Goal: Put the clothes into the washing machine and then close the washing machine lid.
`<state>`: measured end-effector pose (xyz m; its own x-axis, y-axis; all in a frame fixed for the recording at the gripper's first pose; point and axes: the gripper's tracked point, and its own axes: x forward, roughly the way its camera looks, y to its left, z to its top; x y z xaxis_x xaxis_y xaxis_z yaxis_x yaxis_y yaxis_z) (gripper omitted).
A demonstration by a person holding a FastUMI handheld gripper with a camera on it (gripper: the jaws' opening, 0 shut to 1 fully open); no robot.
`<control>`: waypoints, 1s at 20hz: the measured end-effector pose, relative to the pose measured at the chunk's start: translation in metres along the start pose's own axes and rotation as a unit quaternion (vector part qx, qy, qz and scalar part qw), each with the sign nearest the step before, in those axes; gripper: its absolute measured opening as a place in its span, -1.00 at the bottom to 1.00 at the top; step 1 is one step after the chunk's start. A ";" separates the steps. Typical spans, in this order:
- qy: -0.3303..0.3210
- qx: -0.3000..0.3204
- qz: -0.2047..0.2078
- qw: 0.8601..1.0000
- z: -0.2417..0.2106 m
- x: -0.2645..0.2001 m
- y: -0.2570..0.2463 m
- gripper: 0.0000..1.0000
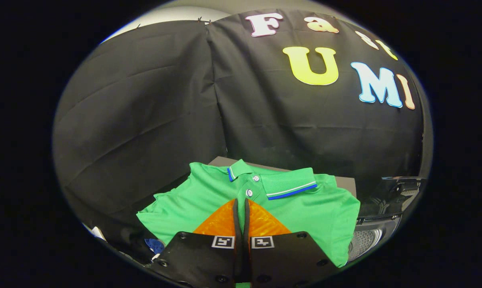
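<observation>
A green polo shirt (305, 212) with a blue-and-white striped collar lies spread flat on a grey surface (345, 183), its buttons facing up. My gripper (241, 204) hovers over the shirt's front, just below the placket. Its two fingers are pressed together, and I see no fabric pinched between them. To the right of the shirt stands the dark washing machine (389, 196), with the perforated metal drum (363, 240) showing in its open top. The shirt's right sleeve reaches close to the machine's rim.
The black cloth wall (145, 120) hangs close behind the shirt and the machine. A small blue item (155, 245) and a white scrap (98, 233) lie low to the left of the fingers.
</observation>
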<state>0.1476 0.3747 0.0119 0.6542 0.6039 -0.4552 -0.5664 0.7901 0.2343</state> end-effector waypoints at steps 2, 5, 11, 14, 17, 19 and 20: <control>-0.009 -0.001 -0.002 1.000 0.006 -0.008 -0.007 -0.97; -0.015 0.003 -0.009 1.000 0.010 -0.018 -0.021 -0.97; -0.027 0.012 -0.037 0.999 0.013 -0.040 -0.063 -0.97; -0.031 0.019 -0.051 0.998 0.014 -0.052 -0.086 -0.97; -0.035 0.024 -0.067 0.997 0.012 -0.063 -0.107 -0.97; -0.036 0.029 -0.076 0.996 0.011 -0.069 -0.120 -0.97; -0.038 0.032 -0.080 0.996 0.010 -0.073 -0.127 -0.97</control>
<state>0.1766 0.2315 0.0244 0.7712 0.4732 -0.4259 -0.4201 0.8809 0.2180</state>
